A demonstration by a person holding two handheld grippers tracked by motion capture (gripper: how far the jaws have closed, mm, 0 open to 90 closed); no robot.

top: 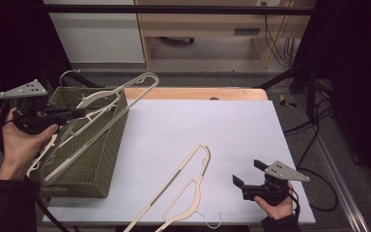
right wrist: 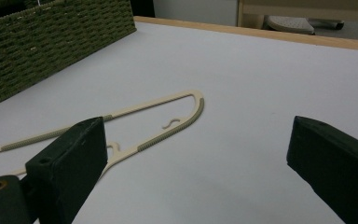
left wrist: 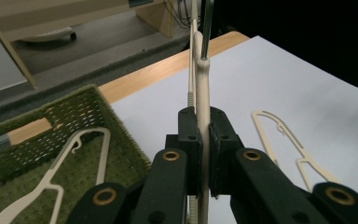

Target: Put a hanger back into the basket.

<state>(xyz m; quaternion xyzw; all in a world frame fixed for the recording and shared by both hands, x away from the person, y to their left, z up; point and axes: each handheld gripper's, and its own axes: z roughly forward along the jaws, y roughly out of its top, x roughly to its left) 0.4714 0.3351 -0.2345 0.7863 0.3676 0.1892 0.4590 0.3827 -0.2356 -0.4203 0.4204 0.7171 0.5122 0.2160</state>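
**Hanger held over the basket, a second one flat on the white table**

My left gripper [top: 79, 113] is clamped on a cream hanger [top: 101, 104], its jaws pinched tight on the thin neck just below the metal hook; in the left gripper view the pads [left wrist: 189, 135] press it from both sides. The hanger hangs tilted above the green woven basket [top: 92, 164], one long arm slanting up past the basket's far corner. Inside the basket lies another cream hanger [left wrist: 56, 179], flat on the bottom.

The basket stands at the left edge of the white tabletop [top: 232, 125]. To the right of the basket, well apart from it, a third hanger [top: 181, 186] lies flat on the white surface, its wire hook toward the near edge. My right gripper [top: 249, 176] rests further right of the basket, near the table's front corner, jaws spread wide with nothing between them, pointing toward that flat hanger.

Beyond the basket, a strip of bare wood [top: 198, 93] edges the table's far side, and behind it sit grey floor, pale wooden furniture [top: 198, 29] and trailing black cables [top: 278, 43].
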